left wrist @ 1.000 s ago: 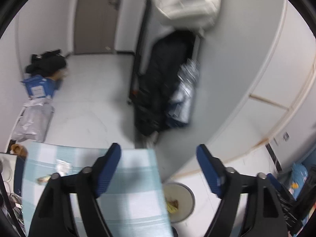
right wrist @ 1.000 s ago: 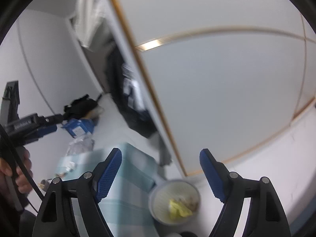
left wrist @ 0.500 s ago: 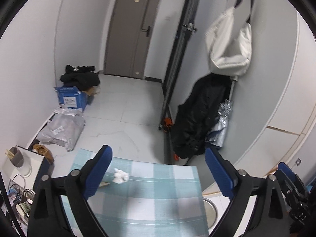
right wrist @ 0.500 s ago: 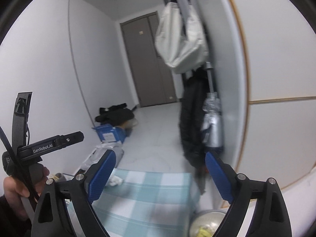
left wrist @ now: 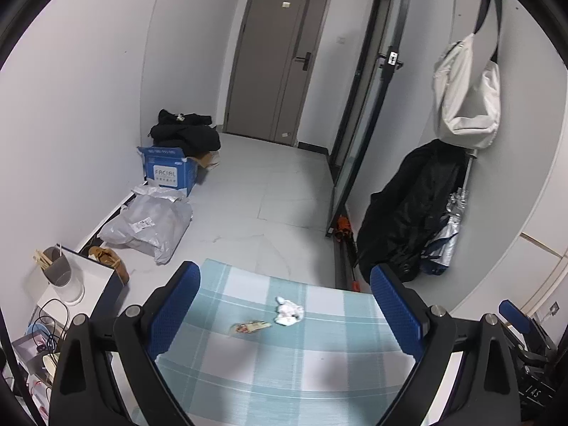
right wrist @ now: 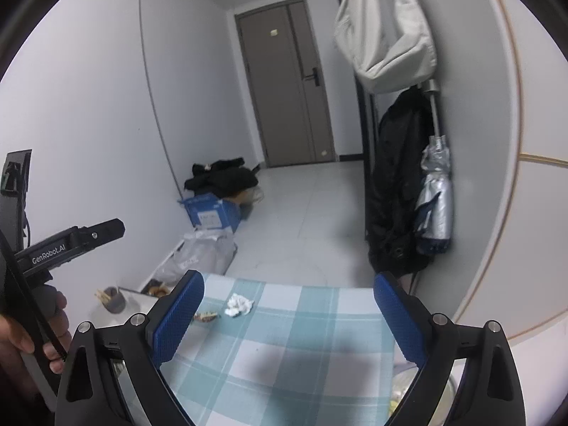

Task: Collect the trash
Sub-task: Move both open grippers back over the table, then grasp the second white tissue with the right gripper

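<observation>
A crumpled white tissue and a small printed wrapper lie on the teal checked tablecloth. They also show in the right wrist view, the tissue and the wrapper near the table's far left. My left gripper is open and empty, held above the table with both pieces between its fingers in view. My right gripper is open and empty over the cloth, to the right of the trash. A bin with yellow scraps peeks out beside the table at lower right.
A low white side table with a cup of sticks stands left of the table. A grey parcel bag, a blue box and black clothes lie on the floor. A black coat, an umbrella and a white bag hang right.
Both grippers have swung up and left from the bin and wall toward the table. The tissue and wrapper now lie between the fingers in view. Both stay open.
</observation>
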`<state>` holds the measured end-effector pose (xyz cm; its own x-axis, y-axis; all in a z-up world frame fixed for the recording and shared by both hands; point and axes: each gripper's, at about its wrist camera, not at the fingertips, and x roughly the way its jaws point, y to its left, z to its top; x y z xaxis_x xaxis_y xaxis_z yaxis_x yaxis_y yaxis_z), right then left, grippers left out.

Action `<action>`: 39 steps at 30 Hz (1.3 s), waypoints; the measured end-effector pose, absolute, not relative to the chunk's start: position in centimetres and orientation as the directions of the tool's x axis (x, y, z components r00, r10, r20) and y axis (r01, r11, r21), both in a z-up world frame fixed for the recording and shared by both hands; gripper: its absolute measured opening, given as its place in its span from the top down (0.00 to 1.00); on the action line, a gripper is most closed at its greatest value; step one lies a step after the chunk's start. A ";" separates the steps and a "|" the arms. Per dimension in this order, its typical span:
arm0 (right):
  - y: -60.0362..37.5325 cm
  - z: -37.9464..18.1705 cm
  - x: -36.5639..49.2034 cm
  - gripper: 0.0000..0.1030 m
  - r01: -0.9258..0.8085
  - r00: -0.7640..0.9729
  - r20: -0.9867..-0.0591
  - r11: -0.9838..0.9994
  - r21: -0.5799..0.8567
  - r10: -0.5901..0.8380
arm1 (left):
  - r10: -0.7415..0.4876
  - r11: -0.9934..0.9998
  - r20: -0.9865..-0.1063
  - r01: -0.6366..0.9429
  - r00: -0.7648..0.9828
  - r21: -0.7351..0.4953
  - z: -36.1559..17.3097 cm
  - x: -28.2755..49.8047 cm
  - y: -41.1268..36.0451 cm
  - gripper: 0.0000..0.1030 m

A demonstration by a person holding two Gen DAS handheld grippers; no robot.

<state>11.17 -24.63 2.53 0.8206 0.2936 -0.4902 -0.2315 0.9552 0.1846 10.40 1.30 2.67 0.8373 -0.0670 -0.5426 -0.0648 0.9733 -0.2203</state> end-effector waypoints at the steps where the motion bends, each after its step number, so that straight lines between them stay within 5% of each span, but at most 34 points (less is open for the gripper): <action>1: -24.2 2.3 11.4 0.06 -0.236 0.816 -0.496 0.955 0.182 0.296 | -0.069 0.972 -0.542 -0.067 0.837 -0.227 2.4 10.6 1.6 0.08; 15: -18.5 -2.6 18.4 0.06 -0.298 0.719 -0.614 0.942 0.151 0.326 | -0.071 0.947 -0.631 -0.147 0.772 -0.286 -1.4 13.0 7.9 0.08; 25: -12.8 -10.9 26.7 0.08 -0.369 0.499 -0.768 0.901 0.230 0.400 | -0.069 0.931 -0.719 -0.214 0.692 -0.295 -3.8 14.9 10.4 0.08; 34: -9.8 -15.4 29.3 0.40 -0.403 0.384 -0.815 0.873 0.276 0.435 | -0.066 0.942 -0.774 -0.217 0.629 -0.256 -5.4 15.7 11.4 0.08; 36: -9.4 -15.9 29.2 0.57 -0.414 0.364 -0.822 0.867 0.278 0.438 | -0.077 0.940 -0.783 -0.218 0.617 -0.264 -5.6 16.0 11.5 0.08; 39: -8.8 -16.1 28.8 0.66 -0.445 0.375 -0.833 0.867 0.224 0.407 | -0.067 0.943 -0.791 -0.221 0.608 -0.250 -5.7 16.3 11.3 0.08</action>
<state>28.75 -8.77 -16.13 0.3749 0.4071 -0.8329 -0.4446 0.8673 0.2238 16.32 11.30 -5.69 0.6080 -0.0669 -0.7911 -0.2214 0.9426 -0.2499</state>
